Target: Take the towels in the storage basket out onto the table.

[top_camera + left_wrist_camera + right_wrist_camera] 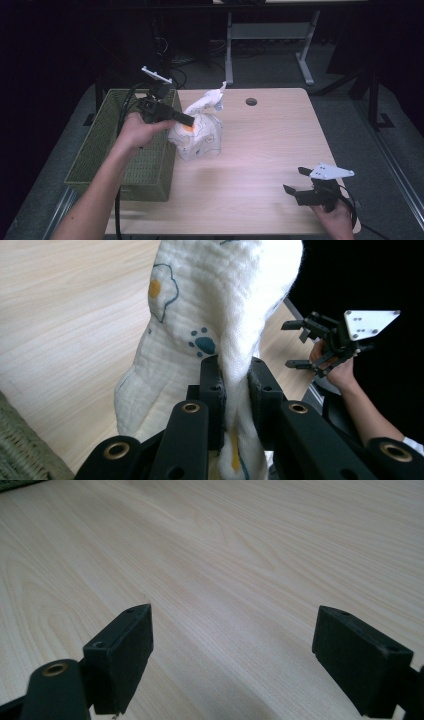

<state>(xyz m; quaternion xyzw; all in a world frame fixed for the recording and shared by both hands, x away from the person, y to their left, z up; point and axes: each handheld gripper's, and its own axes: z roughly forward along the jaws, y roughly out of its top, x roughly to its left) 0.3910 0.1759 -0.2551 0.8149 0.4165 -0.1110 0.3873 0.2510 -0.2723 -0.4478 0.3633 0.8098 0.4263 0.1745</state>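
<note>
- The left claw (187,120) was clamped on a fold of the white cloth (197,135), its two jaws pinching the fabric between them; the rest of the cloth bunched just past the jaws, with its lower part apparently resting on the table (260,150).
- The right claw (296,181) stood with jaws wide apart and nothing between them, well away from the cloth, low over bare wood.
- The green basket (107,150) sat directly beside and under the left claw's hand.
- My guess: the pinch held only a thin fold, so the cloth could slip free if it was lifted quickly, or its trailing part could snag on the basket rim.
- The back of the cloth was hidden from me, and I could not tell how much of it touched the table.
- The basket's inside was partly covered by the forearm.
</note>
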